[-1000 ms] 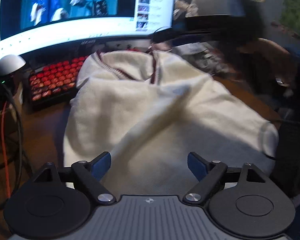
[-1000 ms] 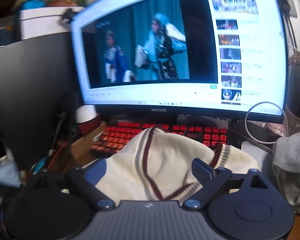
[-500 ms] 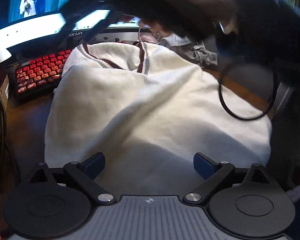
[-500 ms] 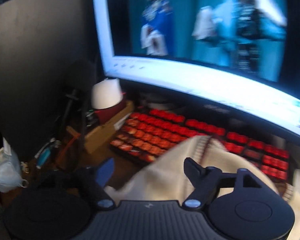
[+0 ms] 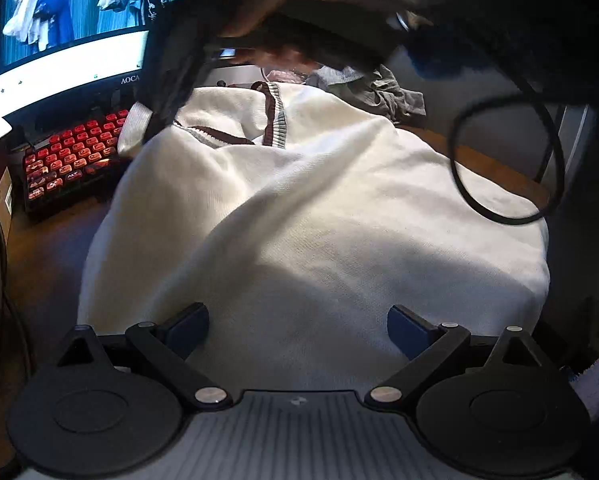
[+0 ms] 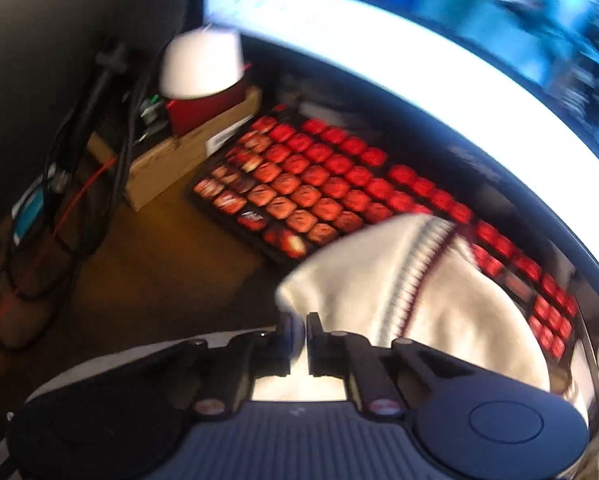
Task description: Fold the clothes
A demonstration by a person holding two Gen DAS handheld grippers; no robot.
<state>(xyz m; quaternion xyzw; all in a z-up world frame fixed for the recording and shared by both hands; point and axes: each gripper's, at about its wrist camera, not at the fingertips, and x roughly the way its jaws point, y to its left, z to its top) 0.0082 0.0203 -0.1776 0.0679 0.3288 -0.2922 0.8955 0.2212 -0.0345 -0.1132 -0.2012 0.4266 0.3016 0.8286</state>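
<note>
- Sweater (image 5: 319, 216), cream with a striped V-neck, lies spread on the table (image 5: 47, 264); its collar end rests against the red keyboard (image 6: 319, 184) under the monitor (image 5: 71, 40).
- Right gripper (image 6: 298, 332): jaws clenched on the sweater's corner by the collar trim, a thin pinch of knit between the pads.
- Left gripper (image 5: 298, 330): jaws released and wide, above the near hem, gripping nothing.
- Risk: the pinch looks shallow, at the very edge. A pull across could let the knit slip out and leave the fold half done.
- Risk: the corner sits touching the keys. Dragging it could catch keycaps or shove the keyboard.
- Risk: the near hem is not pinned. With only one corner held, the whole sweater may slide instead of folding, bunching toward the grey cloth (image 5: 383, 92) behind.
- Risk: a cable loop (image 5: 507, 160) hangs over the sweater's right side and could snag the cloth or arm.
</note>
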